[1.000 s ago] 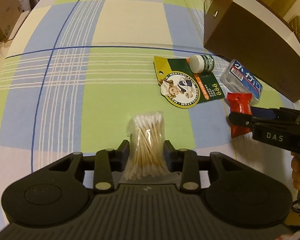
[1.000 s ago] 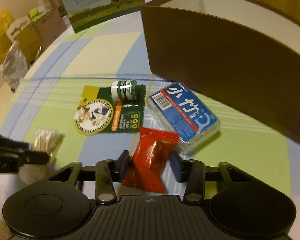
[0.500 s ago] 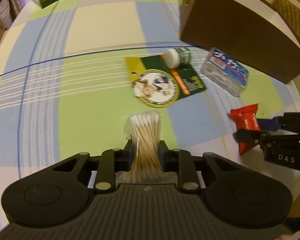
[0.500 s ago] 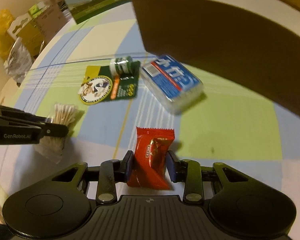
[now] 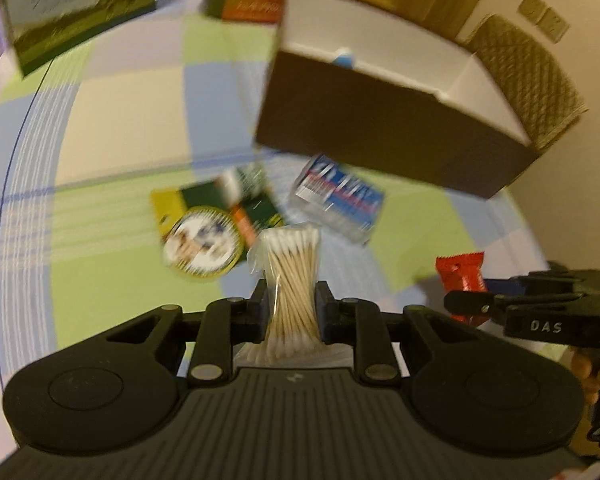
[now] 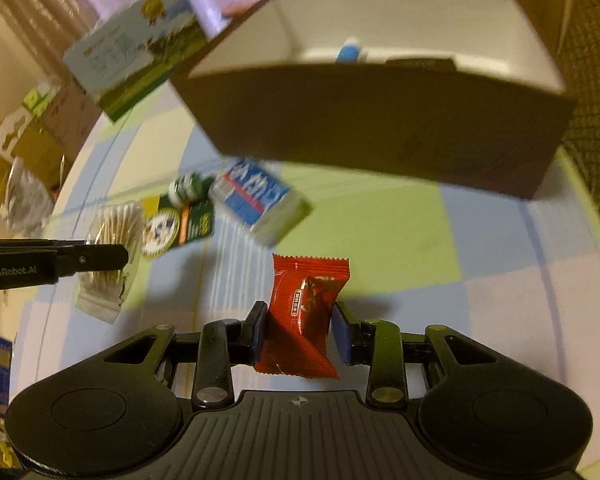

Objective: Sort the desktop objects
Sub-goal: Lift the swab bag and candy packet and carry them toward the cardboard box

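My left gripper point(image 5: 291, 300) is shut on a clear bag of cotton swabs point(image 5: 294, 276), held above the checked tablecloth; the same bag point(image 6: 110, 236) shows at the left of the right wrist view. My right gripper point(image 6: 300, 320) is shut on a red candy wrapper point(image 6: 304, 312), which also appears at the right of the left wrist view as the red wrapper point(image 5: 462, 276). On the cloth lie a green-and-yellow card with a small white-capped jar point(image 5: 216, 232) and a blue-labelled clear case point(image 5: 338, 200). Behind them stands an open brown box point(image 5: 388, 136) with white inside walls.
A green-and-white carton point(image 6: 136, 64) and an orange-green box point(image 5: 244, 2) stand at the table's far side. A woven chair back point(image 5: 532, 88) rises behind the brown box. Bags and cartons point(image 6: 16, 152) sit off the table's left edge. Something blue-and-white lies inside the box point(image 6: 352, 50).
Both grippers closed on their items and lifted them off the cloth, moving toward the brown box, whose open top now comes into view.
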The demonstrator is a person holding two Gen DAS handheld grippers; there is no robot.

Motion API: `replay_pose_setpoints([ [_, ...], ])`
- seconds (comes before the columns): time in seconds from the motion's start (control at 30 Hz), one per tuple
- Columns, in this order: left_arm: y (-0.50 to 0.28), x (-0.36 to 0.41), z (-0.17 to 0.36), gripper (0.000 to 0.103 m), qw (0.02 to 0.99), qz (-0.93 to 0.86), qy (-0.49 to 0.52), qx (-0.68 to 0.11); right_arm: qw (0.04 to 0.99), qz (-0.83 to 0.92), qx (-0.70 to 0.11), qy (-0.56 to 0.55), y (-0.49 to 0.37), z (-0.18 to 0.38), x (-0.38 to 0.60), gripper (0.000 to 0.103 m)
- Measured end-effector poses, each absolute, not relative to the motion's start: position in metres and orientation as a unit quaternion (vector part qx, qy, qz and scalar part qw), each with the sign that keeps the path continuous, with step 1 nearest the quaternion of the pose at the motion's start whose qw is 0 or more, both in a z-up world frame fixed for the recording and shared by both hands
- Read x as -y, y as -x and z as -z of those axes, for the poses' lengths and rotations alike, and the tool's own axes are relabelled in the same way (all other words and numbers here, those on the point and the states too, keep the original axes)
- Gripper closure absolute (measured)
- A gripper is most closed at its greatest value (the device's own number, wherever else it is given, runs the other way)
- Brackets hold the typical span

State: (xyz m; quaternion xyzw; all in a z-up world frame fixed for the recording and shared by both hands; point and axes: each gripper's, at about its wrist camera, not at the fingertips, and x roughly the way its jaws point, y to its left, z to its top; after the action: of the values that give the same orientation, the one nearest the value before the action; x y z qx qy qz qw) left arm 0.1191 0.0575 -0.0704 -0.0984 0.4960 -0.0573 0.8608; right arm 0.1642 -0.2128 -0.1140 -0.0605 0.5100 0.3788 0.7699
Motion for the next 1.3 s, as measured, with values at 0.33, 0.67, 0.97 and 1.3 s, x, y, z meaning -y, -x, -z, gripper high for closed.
replay_pose_setpoints([
  [0.33,-0.17,-0.01,0.026,0.084,0.886,0.109,0.072,-0.444,0.818,-0.364,-0.444,0.031,-0.213,0.055,0.241,0.071],
  [0.67,-0.248,0.02,0.007,0.084,0.899,0.11,0.037,-0.423,0.848,-0.332,-0.411,0.048,-0.295,0.033,0.231,0.071],
  [0.97,-0.332,0.011,0.024,0.084,0.886,0.087,0.045,-0.453,0.837,-0.318,-0.443,0.054,-0.369,0.053,0.211,0.071],
  [1.3,-0.399,-0.002,0.053,0.084,0.872,0.044,0.031,-0.486,0.825,-0.318,-0.456,0.107,-0.416,0.074,0.187,0.071],
])
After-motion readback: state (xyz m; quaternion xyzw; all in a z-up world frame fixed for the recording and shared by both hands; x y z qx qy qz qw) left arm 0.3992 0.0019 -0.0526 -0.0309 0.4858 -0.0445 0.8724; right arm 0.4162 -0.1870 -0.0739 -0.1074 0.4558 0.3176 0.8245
